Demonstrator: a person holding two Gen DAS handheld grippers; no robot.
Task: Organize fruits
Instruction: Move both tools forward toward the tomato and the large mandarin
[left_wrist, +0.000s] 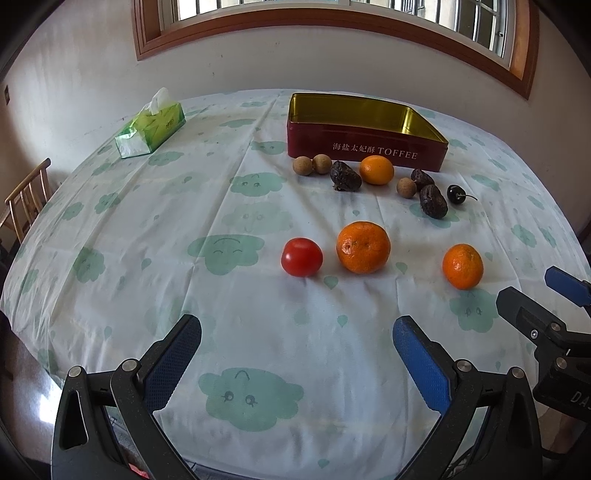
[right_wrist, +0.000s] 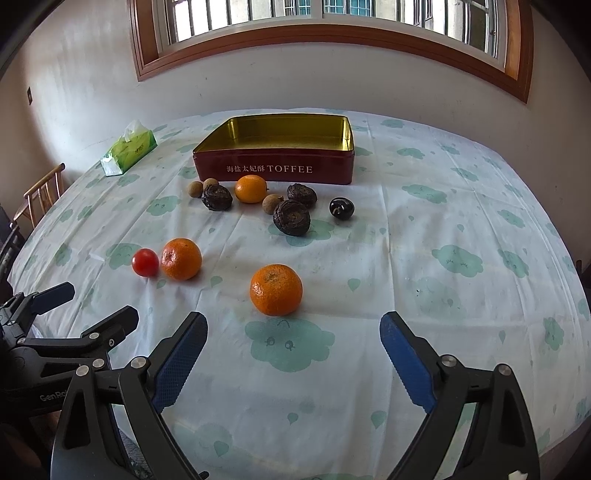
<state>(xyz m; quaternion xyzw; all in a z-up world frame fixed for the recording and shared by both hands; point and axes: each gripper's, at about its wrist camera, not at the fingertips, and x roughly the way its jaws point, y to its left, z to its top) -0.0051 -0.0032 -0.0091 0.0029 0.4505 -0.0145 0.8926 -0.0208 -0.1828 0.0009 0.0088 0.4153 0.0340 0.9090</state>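
"toffee" is printed in white on the red tin (right_wrist: 273, 169) at upper centre; the fruits (right_wrist: 276, 290) are scattered on the tablecloth (right_wrist: 443, 332) below it. the left gripper (left_wrist: 297, 334) and right gripper (right_wrist: 293, 328) are held wide open, empty.

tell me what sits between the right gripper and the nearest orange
Nothing: in the right wrist view only bare tablecloth lies between the open right gripper and the nearest orange.
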